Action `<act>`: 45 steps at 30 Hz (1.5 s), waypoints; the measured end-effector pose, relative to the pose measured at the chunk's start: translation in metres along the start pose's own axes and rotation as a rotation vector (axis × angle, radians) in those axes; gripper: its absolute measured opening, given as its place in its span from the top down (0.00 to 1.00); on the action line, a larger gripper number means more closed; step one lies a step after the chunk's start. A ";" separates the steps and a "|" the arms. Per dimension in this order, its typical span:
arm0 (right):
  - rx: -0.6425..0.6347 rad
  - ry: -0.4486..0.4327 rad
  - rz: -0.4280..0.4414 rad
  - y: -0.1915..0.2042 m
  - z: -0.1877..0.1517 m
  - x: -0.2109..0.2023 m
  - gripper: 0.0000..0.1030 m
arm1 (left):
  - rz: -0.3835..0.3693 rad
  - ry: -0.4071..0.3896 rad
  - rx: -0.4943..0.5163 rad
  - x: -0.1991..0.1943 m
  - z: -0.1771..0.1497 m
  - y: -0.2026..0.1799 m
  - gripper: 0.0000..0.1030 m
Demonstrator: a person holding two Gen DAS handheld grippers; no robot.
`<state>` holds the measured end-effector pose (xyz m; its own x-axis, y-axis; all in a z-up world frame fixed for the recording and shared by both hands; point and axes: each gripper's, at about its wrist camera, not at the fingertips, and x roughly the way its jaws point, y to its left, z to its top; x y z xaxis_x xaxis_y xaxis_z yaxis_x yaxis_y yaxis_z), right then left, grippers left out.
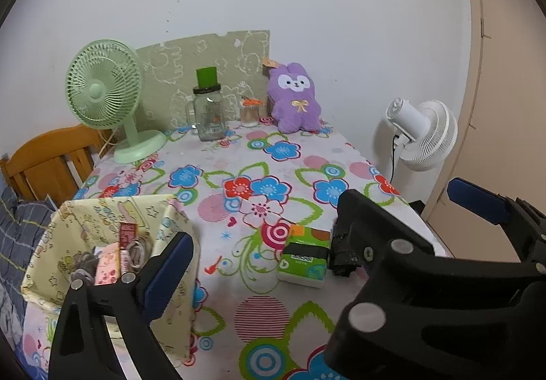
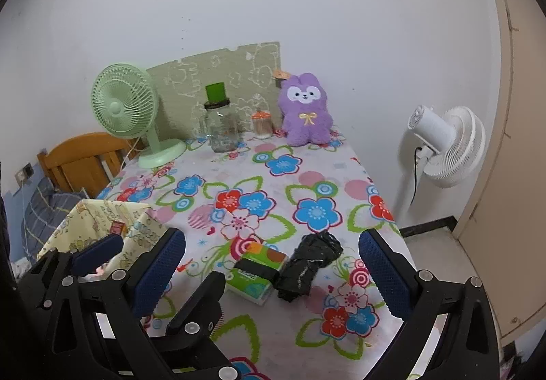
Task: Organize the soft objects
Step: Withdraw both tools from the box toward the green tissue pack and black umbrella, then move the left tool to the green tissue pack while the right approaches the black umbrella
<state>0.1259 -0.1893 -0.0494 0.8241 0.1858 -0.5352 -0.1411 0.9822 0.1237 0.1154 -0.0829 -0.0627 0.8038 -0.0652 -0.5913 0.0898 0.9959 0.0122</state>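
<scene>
Now both tools spread, empty; crumpled black plastic bag (image 2: 309,264) looks light, floppy, slippery — pinch mid-bunch.

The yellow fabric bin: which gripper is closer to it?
Left. The left gripper hangs open right over the yellow fabric bin's near edge; the right gripper, also open, sits farther right, facing the tissue pack.

At the counter's (image 2: 300,175) far edge — a green desk fan (image 2: 126,107), a glass jar (image 2: 221,131); a white fan (image 2: 450,144) stands beside it.
</scene>
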 end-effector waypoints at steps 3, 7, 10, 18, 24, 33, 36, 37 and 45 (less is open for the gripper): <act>0.014 0.010 -0.012 -0.008 -0.003 0.005 0.00 | -0.008 0.019 0.007 0.009 -0.002 -0.006 0.05; 0.031 0.026 -0.020 -0.018 -0.007 0.012 0.00 | -0.020 0.044 0.009 0.020 -0.006 -0.012 0.05; 0.044 0.038 -0.028 -0.024 -0.010 0.018 0.00 | -0.026 0.065 0.012 0.029 -0.010 -0.015 0.05; 0.081 0.075 -0.040 -0.038 -0.018 0.036 0.00 | -0.020 0.131 0.016 0.054 -0.018 -0.019 0.07; 0.103 0.111 -0.047 -0.046 -0.024 0.052 0.03 | -0.007 0.170 0.029 0.073 -0.022 -0.021 0.09; 0.117 0.176 -0.051 -0.050 -0.030 0.077 0.08 | 0.011 0.229 0.037 0.098 -0.028 -0.017 0.14; 0.122 0.194 -0.056 -0.051 -0.033 0.085 0.09 | 0.008 0.245 0.040 0.105 -0.030 -0.017 0.16; 0.124 0.201 -0.057 -0.052 -0.033 0.087 0.10 | 0.007 0.251 0.041 0.107 -0.030 -0.017 0.18; 0.130 0.245 -0.076 -0.055 -0.038 0.100 0.11 | -0.050 0.303 0.036 0.124 -0.035 -0.019 0.27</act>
<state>0.1956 -0.2240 -0.1417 0.6706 0.1284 -0.7307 0.0004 0.9848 0.1734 0.1927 -0.1074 -0.1638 0.5861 -0.0866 -0.8056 0.1500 0.9887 0.0028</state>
